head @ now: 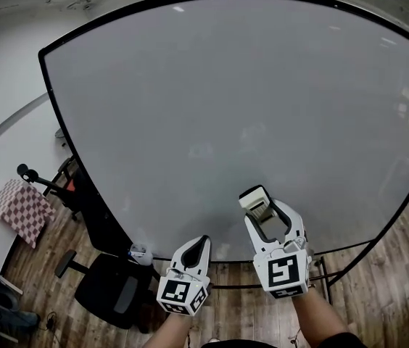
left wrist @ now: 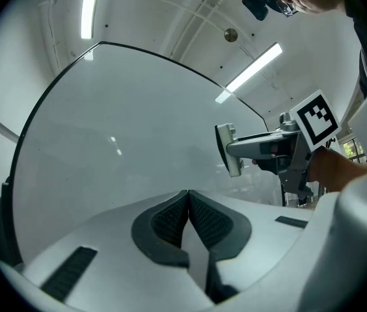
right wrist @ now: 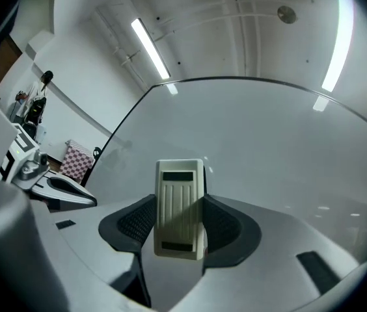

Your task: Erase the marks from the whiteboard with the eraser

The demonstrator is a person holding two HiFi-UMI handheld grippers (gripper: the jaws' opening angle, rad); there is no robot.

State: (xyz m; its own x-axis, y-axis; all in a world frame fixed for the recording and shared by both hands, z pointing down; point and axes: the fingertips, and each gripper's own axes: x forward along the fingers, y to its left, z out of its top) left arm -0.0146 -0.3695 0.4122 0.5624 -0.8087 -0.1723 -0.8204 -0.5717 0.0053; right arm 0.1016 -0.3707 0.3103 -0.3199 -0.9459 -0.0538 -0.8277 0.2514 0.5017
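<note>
A large black-framed whiteboard (head: 248, 107) fills the head view; its surface looks plain grey-white with only faint smudges near the middle. My right gripper (head: 257, 207) is shut on a cream plastic eraser (head: 254, 200), held upright just in front of the board's lower part. The right gripper view shows the eraser (right wrist: 179, 207) clamped between the dark pads. My left gripper (head: 199, 246) sits lower and to the left, shut with nothing in it; its pads (left wrist: 170, 223) meet in the left gripper view, where the eraser (left wrist: 228, 149) appears side-on facing the whiteboard (left wrist: 118, 135).
A black office chair (head: 106, 288) stands on the wood floor at lower left. A checked cloth on a small table (head: 19, 207) and a microphone stand (head: 41, 182) are at the left. The board's stand legs (head: 320, 270) lie below its bottom edge.
</note>
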